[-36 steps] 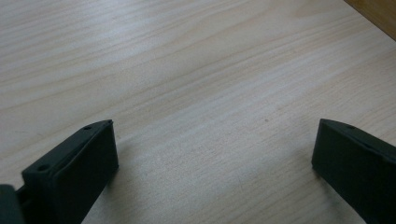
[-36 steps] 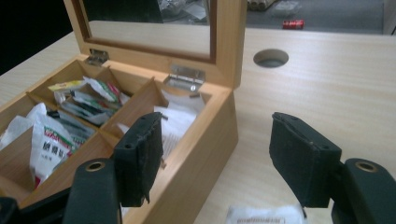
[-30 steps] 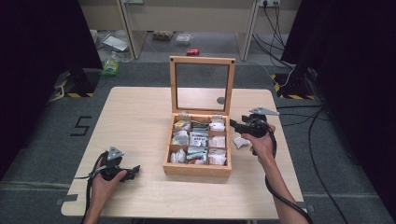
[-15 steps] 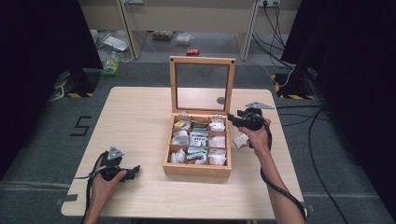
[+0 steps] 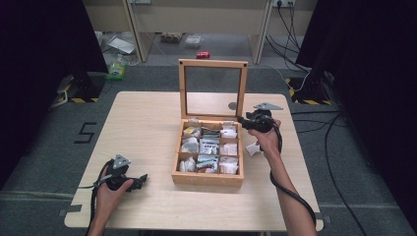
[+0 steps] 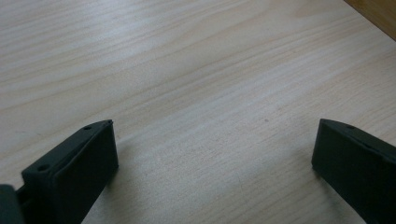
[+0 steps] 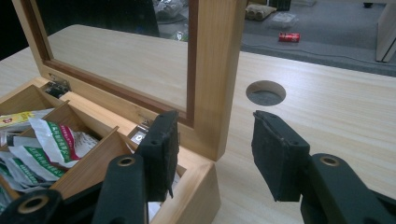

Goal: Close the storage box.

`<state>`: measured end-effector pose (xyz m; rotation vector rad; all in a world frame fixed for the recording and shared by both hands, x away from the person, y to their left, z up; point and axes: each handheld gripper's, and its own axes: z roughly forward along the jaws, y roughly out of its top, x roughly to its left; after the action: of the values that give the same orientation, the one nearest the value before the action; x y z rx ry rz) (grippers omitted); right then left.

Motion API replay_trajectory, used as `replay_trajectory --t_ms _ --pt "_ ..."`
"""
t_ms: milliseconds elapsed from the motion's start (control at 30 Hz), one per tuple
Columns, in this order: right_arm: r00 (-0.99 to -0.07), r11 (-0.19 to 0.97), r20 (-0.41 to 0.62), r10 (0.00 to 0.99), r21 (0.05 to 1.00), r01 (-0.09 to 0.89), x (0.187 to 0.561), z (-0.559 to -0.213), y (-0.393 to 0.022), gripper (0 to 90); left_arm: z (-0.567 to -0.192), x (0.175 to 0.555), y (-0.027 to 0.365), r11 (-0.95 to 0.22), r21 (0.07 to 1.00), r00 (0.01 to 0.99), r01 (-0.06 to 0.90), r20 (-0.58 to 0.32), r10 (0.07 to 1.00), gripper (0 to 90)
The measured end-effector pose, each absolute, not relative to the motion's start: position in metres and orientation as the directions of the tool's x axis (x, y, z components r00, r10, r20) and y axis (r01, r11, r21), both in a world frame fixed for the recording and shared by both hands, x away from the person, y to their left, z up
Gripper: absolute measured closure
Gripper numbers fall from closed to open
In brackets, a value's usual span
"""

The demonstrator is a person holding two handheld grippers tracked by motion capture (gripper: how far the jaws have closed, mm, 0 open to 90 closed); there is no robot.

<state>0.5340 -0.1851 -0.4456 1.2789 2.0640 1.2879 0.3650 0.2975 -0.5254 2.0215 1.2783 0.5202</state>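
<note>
High view: the right gripper [image 5: 242,119] sits at the back right corner of the wooden box [image 5: 208,178], by its upright lid [image 5: 213,64], apparently to close it; the left gripper [image 5: 142,178] rests left of the box. Left gripper view: jaws wide over bare table [image 6: 196,84]. Right gripper view: half-open jaws, just been closing, straddle the lid's side post [image 7: 215,70] without pressing it.

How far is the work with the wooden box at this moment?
Done: the wooden box stands full of packets, its lid upright. In hand: the right gripper, jaws just closing, straddles the lid's side post without pressing it. Left: probably gripping and lowering the lid. The left gripper rests open on the table.
</note>
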Motion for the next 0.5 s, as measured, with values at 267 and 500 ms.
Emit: replay_trajectory --t_ms 267,500 --pt "-0.515 0.149 0.144 0.845 0.861 0.486 0.544 -0.445 -0.178 52.6 -0.525 0.365 0.297 -0.286 0.724 0.438 0.627 -0.023 0.899 0.0" --pt "-0.525 0.151 0.148 0.838 0.862 0.485 0.55 -0.443 -0.169 51.9 -0.525 0.365 0.297 -0.287 0.724 0.438 0.627 -0.023 0.899 0.0"
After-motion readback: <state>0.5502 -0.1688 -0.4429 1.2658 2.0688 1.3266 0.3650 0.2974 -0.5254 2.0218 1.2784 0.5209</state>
